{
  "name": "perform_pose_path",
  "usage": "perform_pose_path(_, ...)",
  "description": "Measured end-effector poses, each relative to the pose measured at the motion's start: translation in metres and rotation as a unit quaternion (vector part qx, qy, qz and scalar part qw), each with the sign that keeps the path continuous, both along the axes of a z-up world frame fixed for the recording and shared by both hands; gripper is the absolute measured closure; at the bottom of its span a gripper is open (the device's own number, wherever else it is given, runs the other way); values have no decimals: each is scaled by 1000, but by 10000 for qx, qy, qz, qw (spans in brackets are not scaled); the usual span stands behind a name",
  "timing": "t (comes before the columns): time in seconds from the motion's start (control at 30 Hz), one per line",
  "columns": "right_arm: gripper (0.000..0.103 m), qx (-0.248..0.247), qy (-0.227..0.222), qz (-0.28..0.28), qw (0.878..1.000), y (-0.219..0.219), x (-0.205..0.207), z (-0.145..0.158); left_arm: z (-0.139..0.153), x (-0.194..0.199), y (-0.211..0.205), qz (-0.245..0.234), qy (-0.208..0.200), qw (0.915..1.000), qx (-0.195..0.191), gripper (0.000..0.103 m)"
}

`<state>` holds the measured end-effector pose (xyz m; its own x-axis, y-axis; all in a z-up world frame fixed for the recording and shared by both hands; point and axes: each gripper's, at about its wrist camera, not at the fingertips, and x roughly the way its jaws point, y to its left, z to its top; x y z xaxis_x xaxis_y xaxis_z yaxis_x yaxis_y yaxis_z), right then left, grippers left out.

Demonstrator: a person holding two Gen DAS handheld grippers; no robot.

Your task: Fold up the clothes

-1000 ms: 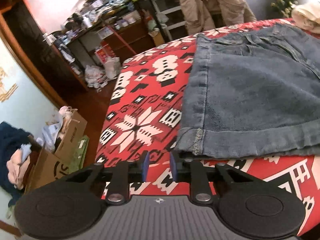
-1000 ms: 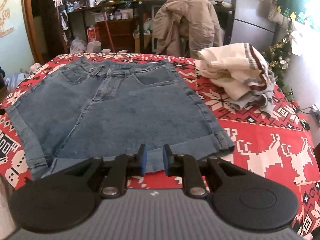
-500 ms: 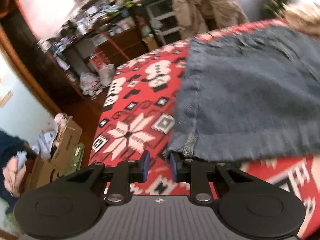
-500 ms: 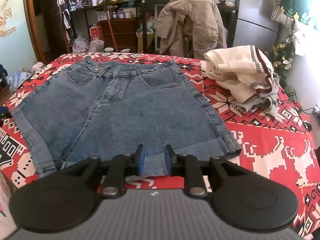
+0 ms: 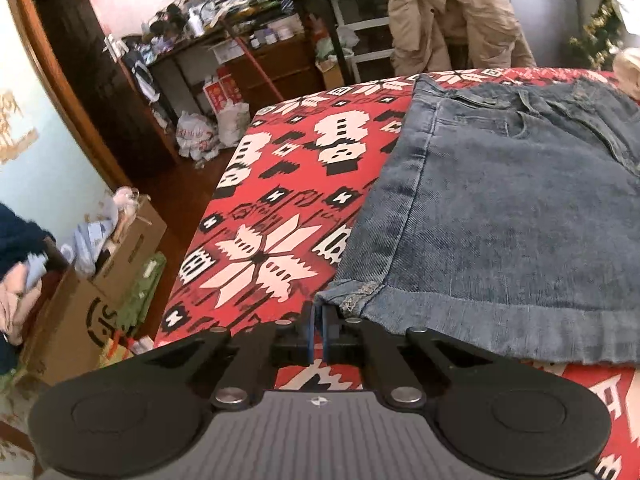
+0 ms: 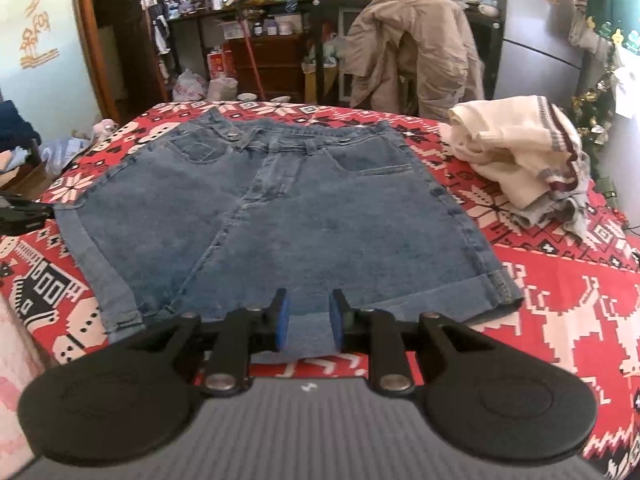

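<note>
Denim shorts [image 6: 280, 216]: one pair, flat; left gripper [image 5: 317, 334] pinches its hem corner; right gripper [image 6: 308, 322] parted above hem.

Each handheld tool was built alike: the left gripper [image 5: 317, 334] and the right gripper [image 6: 308, 322] both had a grey ribbed body bearing a small pale mark at its front centre, flanked by two broad black discs with a shallow round recess in each. From the body, black linkage arms with triangular cut-outs ran forward on round silver pivot screws. The two narrow black fingers [image 6: 279, 316] ended in blue pads [image 6: 335, 326] on their inner faces.
</note>
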<state>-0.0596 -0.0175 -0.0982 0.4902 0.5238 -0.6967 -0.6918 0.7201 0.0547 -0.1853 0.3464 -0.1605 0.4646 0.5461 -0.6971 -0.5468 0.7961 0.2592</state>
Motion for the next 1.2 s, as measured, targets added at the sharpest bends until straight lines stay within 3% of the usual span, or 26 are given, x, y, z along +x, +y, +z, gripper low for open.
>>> perform_pose_path(0.23, 88, 124, 15, 1247, 9921, 58, -28, -5, 1, 1, -2, 31, 78, 10000, -29, 98)
perform_pose_path(0.37, 88, 125, 105, 1462, 9891, 91, -29, -17, 2, 2, 0, 54, 91, 9999, -40, 98)
perform_pose_path(0.63, 93, -221, 397, 1621, 9857, 85, -38, -39, 1, 0, 2, 51, 76, 10000, -12, 95)
perform_pose_path(0.87, 93, -29, 468, 1581, 9863, 87, -31, -21, 5, -4, 6, 145, 43, 9997, -176, 88)
perform_pose_path(1.1, 93, -177, 544, 1477, 9874, 95, -29, -39, 17, -9, 1, 213, -76, 9995, -211, 85)
perform_pose_path(1.2, 92, -6, 690, 1381, 9880, 83, -29, -31, 25, -11, -4, 253, -151, 9992, -258, 78)
